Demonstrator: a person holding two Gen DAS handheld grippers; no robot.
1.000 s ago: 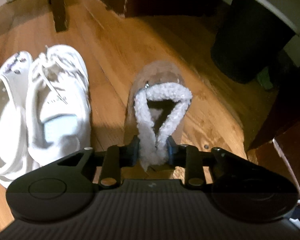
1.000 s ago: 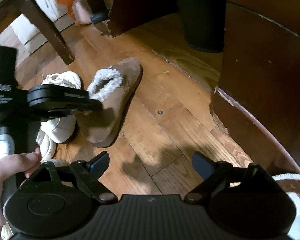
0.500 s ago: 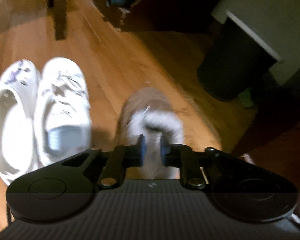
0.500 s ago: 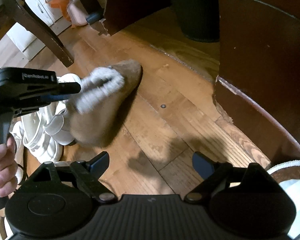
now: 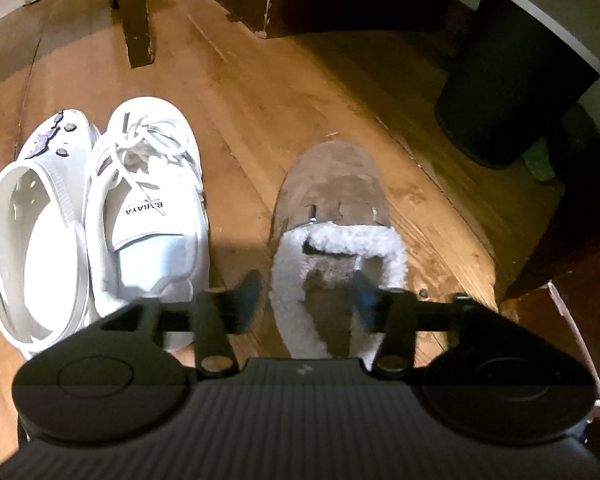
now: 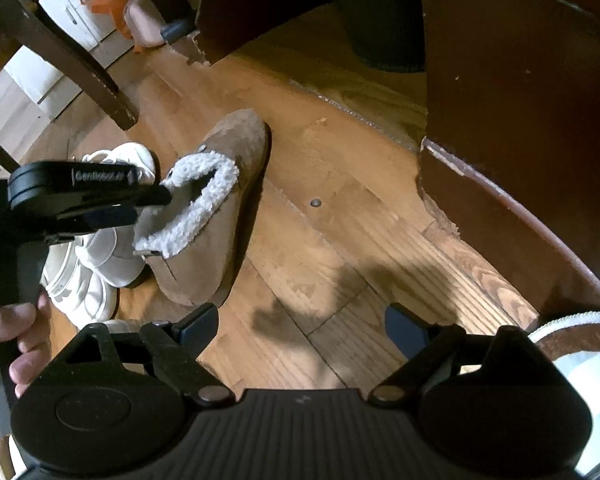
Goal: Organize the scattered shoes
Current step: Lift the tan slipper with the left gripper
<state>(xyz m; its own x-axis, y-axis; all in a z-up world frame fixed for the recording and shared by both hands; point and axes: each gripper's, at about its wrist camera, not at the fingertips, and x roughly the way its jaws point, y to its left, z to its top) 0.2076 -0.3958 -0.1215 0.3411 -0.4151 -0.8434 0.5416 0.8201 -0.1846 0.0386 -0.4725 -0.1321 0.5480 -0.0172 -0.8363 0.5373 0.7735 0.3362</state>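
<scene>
A tan suede slipper [image 5: 332, 176] with a white fleece collar lies flat on the wood floor, toe pointing away, to the right of a white lace-up sneaker [image 5: 148, 200] and a white clog [image 5: 32, 220]. My left gripper [image 5: 304, 300] sits over the slipper's heel with its jaws opening. The fleece collar is between the fingers, and the pads do not press on it. In the right wrist view the slipper [image 6: 228, 208] lies left of centre with the left gripper [image 6: 152, 204] at its collar. My right gripper [image 6: 300, 332] hangs open over bare floor, holding nothing.
A dark bin [image 5: 512, 92] stands at the right, and a chair leg [image 5: 134, 12] stands behind the white shoes. Dark wooden furniture [image 6: 520, 120] borders the floor on the right. Part of another shoe [image 6: 580, 360] shows at the lower right. A hand [image 6: 16, 320] holds the left gripper's handle.
The left gripper was shut on the slipper's fleece collar and carried it. Now the slipper rests on the floor and the jaws have spread apart. The right gripper has not moved.
</scene>
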